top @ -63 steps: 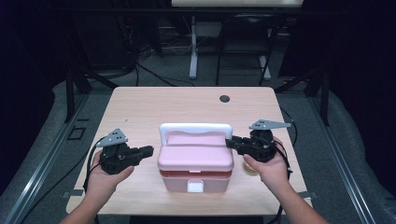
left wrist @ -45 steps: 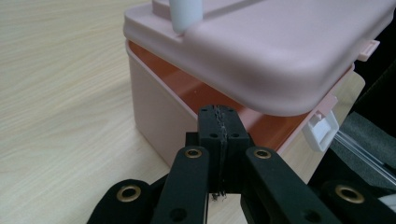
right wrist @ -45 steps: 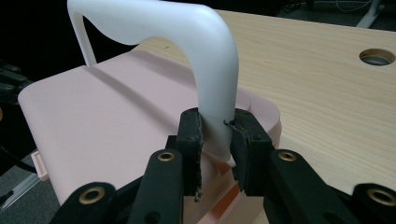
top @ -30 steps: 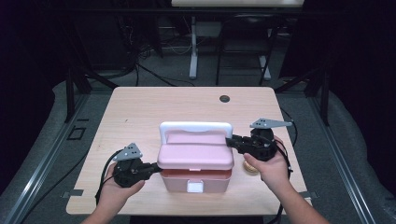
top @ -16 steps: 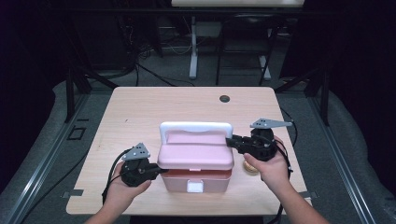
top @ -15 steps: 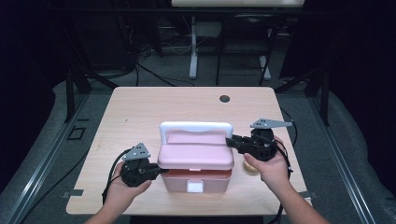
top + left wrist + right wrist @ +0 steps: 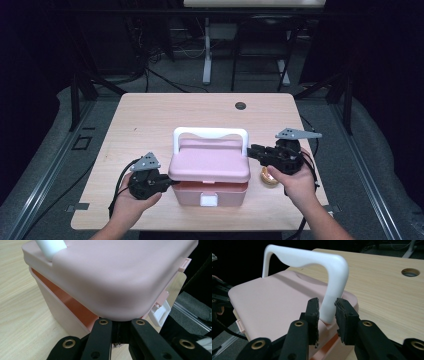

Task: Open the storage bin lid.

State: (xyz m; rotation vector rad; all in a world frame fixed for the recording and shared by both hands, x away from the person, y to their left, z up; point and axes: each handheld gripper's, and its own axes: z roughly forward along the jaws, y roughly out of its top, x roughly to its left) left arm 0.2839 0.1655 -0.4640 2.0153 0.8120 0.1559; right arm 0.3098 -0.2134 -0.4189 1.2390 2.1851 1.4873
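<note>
Now pink box (image 7: 210, 172) between tongs: left tongs (image 7: 167, 183) under lid corner, right tongs (image 7: 254, 151) around handle (image 7: 329, 277).

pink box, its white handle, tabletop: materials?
Pink box: looks like moulded plastic, matte, soft rounded corners. White handle: likely plastic too, smooth with a slight sheen. Tabletop: pale wood-grain surface, probably laminate; solid wood can't be ruled out.
</note>
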